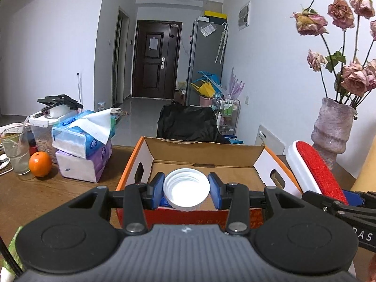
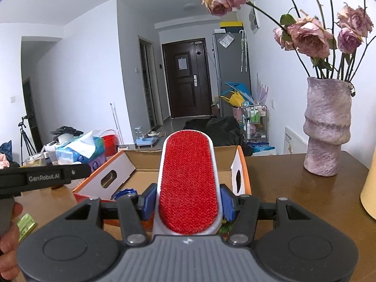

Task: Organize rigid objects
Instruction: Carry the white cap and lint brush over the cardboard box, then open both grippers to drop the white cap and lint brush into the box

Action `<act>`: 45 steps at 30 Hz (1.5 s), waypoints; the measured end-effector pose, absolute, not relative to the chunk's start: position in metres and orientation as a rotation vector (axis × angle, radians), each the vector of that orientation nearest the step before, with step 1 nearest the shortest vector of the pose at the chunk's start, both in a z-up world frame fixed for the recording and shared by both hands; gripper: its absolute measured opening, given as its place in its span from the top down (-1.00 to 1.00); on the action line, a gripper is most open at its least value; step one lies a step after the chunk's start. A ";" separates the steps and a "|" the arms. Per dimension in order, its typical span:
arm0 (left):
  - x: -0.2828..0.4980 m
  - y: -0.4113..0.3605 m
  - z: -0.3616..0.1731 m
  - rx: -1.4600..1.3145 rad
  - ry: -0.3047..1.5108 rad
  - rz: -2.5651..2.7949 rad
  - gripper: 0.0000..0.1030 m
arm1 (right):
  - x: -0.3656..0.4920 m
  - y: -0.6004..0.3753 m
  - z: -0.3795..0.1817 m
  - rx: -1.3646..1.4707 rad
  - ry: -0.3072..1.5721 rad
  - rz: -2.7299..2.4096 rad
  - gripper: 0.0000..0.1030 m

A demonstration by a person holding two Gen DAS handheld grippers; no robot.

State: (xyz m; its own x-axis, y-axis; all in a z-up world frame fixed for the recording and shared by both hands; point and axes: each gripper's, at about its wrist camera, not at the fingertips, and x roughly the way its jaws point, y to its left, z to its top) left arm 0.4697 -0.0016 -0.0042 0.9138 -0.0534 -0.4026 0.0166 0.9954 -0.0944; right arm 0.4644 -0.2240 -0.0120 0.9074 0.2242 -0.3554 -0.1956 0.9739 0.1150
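My left gripper is shut on a white threaded lid and holds it over the near edge of an open cardboard box with orange sides. My right gripper is shut on a lint brush with a red pad and white body, held over the box's near right part. The brush also shows in the left wrist view at the right. A blue ridged cap lies inside the box near its front.
A purple vase of dried roses stands on the wooden table at the right. At the left are stacked tissue packs, an orange, a glass and a plastic container. A black bag sits behind the box.
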 end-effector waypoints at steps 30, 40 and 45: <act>0.592 -0.003 -0.025 -0.076 0.476 0.010 0.20 | 0.584 -0.196 -0.012 0.062 0.476 0.217 -0.06; 0.613 -0.008 -0.040 -0.027 0.518 0.009 0.20 | 0.620 -0.189 -0.025 0.033 0.556 0.213 -0.06; 0.615 -0.003 -0.043 -0.033 0.530 0.028 0.20 | 0.629 -0.190 -0.030 0.047 0.576 0.205 -0.06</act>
State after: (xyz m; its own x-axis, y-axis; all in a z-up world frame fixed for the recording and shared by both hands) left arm 0.6150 -0.0035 -0.0428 0.8626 0.0177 -0.5056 -0.0349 0.9991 -0.0246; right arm 0.6290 -0.1901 -0.0296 0.8188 0.2058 -0.5360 -0.1793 0.9785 0.1018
